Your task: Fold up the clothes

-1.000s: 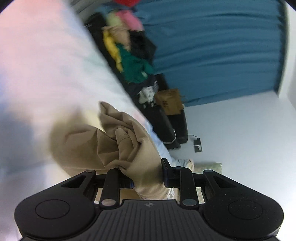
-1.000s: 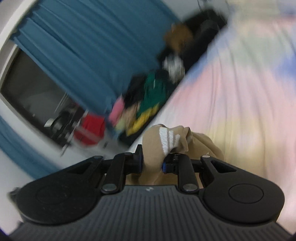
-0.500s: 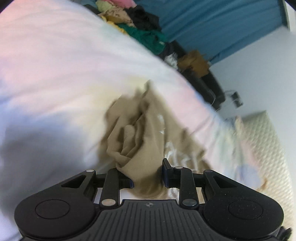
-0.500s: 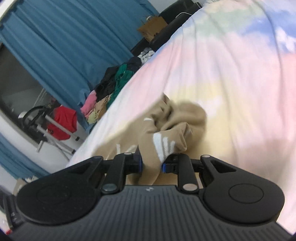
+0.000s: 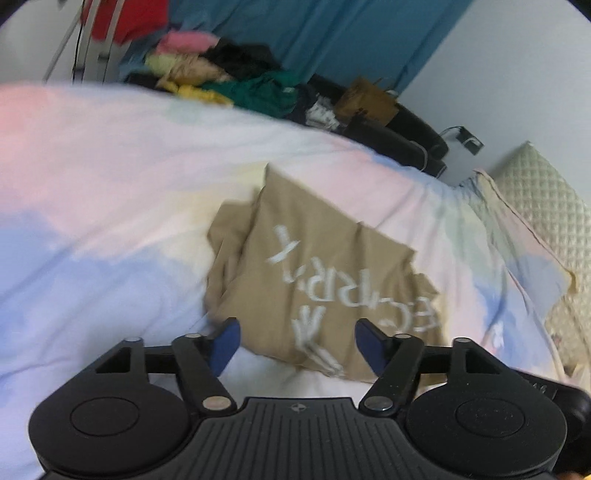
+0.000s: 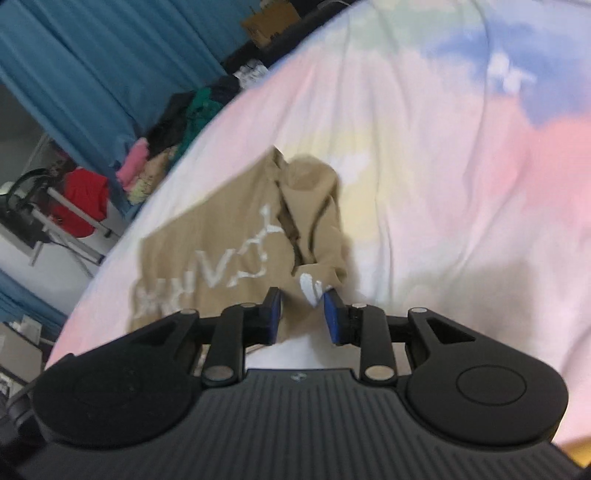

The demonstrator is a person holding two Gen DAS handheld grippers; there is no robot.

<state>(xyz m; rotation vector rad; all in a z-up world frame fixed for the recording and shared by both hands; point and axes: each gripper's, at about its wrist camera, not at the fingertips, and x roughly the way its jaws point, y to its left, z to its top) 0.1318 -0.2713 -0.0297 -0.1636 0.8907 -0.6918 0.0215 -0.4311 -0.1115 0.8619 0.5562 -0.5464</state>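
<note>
Tan shirt (image 5: 314,273) down on the pastel sheet (image 5: 110,206), white lettering face up, spread just beyond both claws. Left gripper (image 5: 295,341) opening wide, blue pads (image 5: 225,341) well apart, near hem of the shirt lying between them but clear of both pads: nothing gripped. From the left wrist view, a bunched sleeve fold (image 5: 229,251) heaped at 10 o'clock of the print, far corner poking toward 12. Right gripper (image 6: 301,317) opening too, jaws only a little apart, a fold of the tan shirt (image 6: 236,240) with a white mark sitting between the fingertips; hard to tell whether the pads still touch it, looks loose. Rumpled hood-like lump (image 6: 314,206) at 12 o'clock of that claw, lettering running off toward 9. Further out, pastel sheet rolling away in pink, blue and yellow. At the bed's far edge, pile of clothes (image 5: 236,81) in green, yellow, pink and black. Behind that, blue curtain (image 5: 325,33); quilted cream cover (image 5: 543,206) at 3 o'clock.
</note>
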